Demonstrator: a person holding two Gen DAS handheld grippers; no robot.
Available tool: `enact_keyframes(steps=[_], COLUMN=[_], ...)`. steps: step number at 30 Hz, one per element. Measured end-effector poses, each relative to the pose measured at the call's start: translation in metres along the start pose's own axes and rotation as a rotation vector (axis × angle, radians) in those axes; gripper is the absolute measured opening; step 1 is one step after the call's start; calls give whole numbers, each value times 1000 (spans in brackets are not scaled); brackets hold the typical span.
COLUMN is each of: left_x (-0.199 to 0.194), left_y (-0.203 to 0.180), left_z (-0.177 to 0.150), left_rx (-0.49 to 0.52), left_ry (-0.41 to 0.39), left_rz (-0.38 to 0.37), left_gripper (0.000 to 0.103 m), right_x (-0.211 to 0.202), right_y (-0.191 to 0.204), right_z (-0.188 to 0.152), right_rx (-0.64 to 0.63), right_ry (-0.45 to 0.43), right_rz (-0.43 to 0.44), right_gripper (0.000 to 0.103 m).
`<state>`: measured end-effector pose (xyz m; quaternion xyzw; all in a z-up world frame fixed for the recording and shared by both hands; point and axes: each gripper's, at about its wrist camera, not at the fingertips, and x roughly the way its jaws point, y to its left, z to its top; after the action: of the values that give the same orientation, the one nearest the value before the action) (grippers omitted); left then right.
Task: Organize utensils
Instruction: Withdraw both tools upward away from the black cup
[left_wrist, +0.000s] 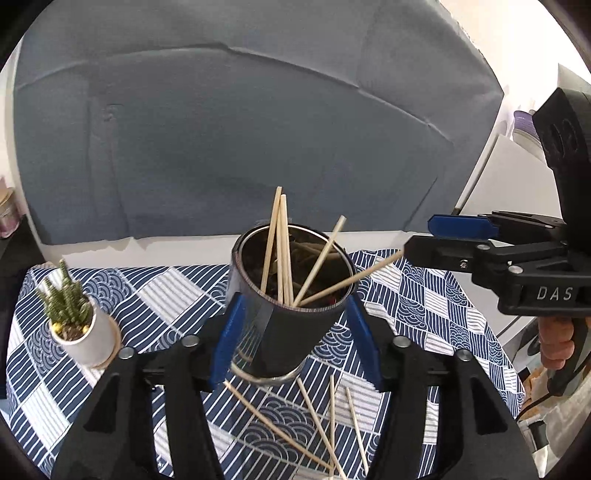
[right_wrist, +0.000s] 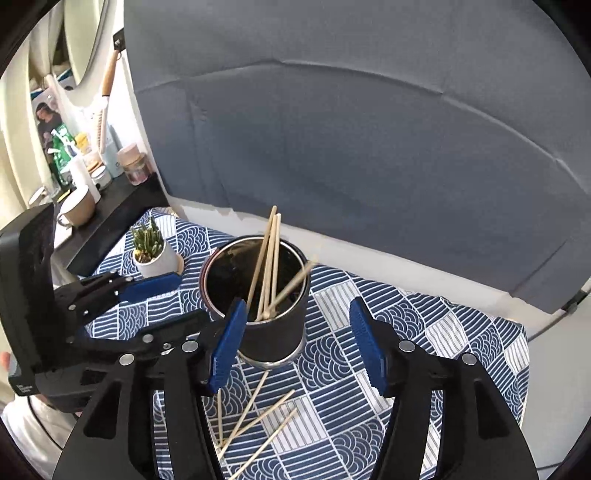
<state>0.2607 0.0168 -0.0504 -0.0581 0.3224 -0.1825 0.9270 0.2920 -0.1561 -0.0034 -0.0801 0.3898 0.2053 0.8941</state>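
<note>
A dark metal cup (left_wrist: 291, 314) stands on the patterned cloth and holds several wooden chopsticks (left_wrist: 280, 243). My left gripper (left_wrist: 295, 339) has its blue pads on both sides of the cup and grips it. Several loose chopsticks (left_wrist: 317, 417) lie on the cloth in front of the cup. My right gripper (left_wrist: 439, 240) hovers to the right of the cup with its jaws apart and nothing between them. In the right wrist view the cup (right_wrist: 269, 332) sits just beyond my open right gripper (right_wrist: 299, 343), with loose chopsticks (right_wrist: 255, 421) below it.
A small potted succulent (left_wrist: 79, 332) stands left of the cup, also in the right wrist view (right_wrist: 153, 254). A grey padded backrest (left_wrist: 258, 129) rises behind the table. A dark shelf with jars and a mug (right_wrist: 79, 206) lies at the far left.
</note>
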Motion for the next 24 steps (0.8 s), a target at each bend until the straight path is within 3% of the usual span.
enact_keyframes(steps=[14,16,19,24], left_x=[-31,-33,-36,-36], left_y=[4,5,8,18], left_z=[-42,-48,-57,-70], left_rx=[-63,-69,-82,-135], left_ry=[85,100,125,173], left_rz=[109,131,166,194], left_gripper=[77,86,89,94], right_x=[-21,-21,-21,-12], right_y=[12,13,15,12], right_z=[-48,-56,-67,-84], right_rx=[-1,1,2,21], right_ry=[23,34,40,71], right_rz=[-5,-2,-9,-8], right_gripper=[73,77,85,85])
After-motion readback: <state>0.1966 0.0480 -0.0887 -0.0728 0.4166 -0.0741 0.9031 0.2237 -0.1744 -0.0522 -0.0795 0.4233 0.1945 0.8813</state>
